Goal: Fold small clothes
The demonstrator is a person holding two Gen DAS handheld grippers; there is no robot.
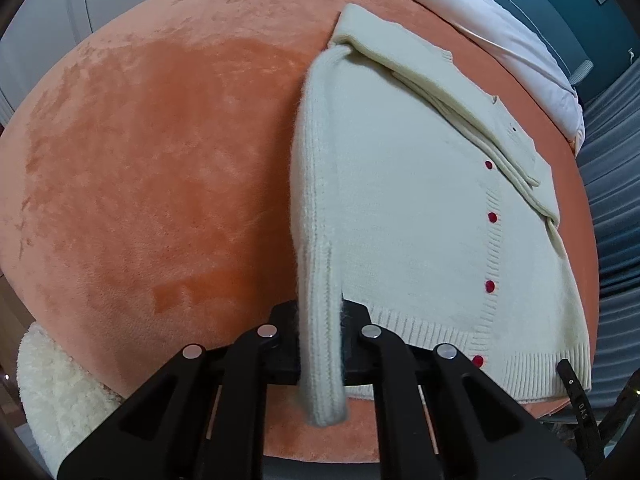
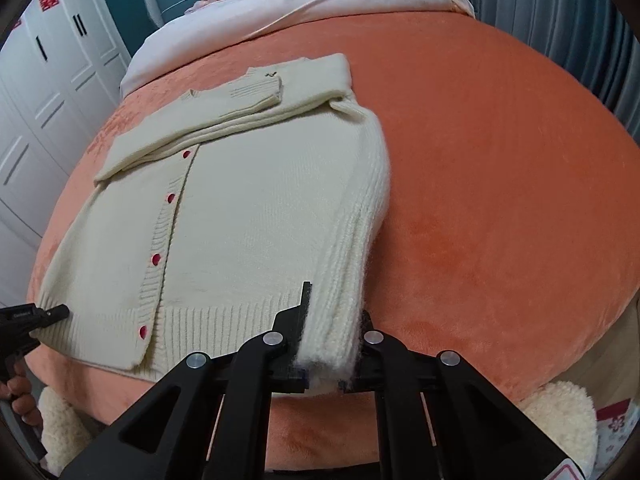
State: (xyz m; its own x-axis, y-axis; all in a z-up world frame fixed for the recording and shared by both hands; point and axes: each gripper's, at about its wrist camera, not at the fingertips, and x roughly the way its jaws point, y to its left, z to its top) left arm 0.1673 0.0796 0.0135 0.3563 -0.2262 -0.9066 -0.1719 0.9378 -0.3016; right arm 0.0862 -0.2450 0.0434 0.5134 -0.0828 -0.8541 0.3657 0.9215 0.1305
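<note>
Left gripper: jaws closed on the ribbed cream sleeve near its cuff. The cuff end hangs down past the fingers, toward the camera. Right gripper: jaws narrow, pinching a thick ribbed sleeve by its cuff end.

Cream knitted cardigan with red buttons lies flat, front up, on the orange plush bedcover. Collar is at the far end and the ribbed hem at the near end. Red buttons run in a line down the placket. Other sleeve is folded slantwise across the chest, resting on the body.

Edges:
- **Left wrist view:** the gripped sleeve runs along the cardigan's left edge, from the shoulder down to the jaws.
- **Right wrist view:** the cardigan has its gripped sleeve along the right edge. The hem lies close to the cover's near edge.

Open room:
- **Left wrist view:** a broad stretch of bare cover lies left of the garment.
- **Right wrist view:** a broad stretch of orange cover lies to the right.
- **Far side:** white bedding bounds the cover.
- **Room edges:** white panelled wardrobe doors stand at the left and a grey pleated curtain at the right.
</note>
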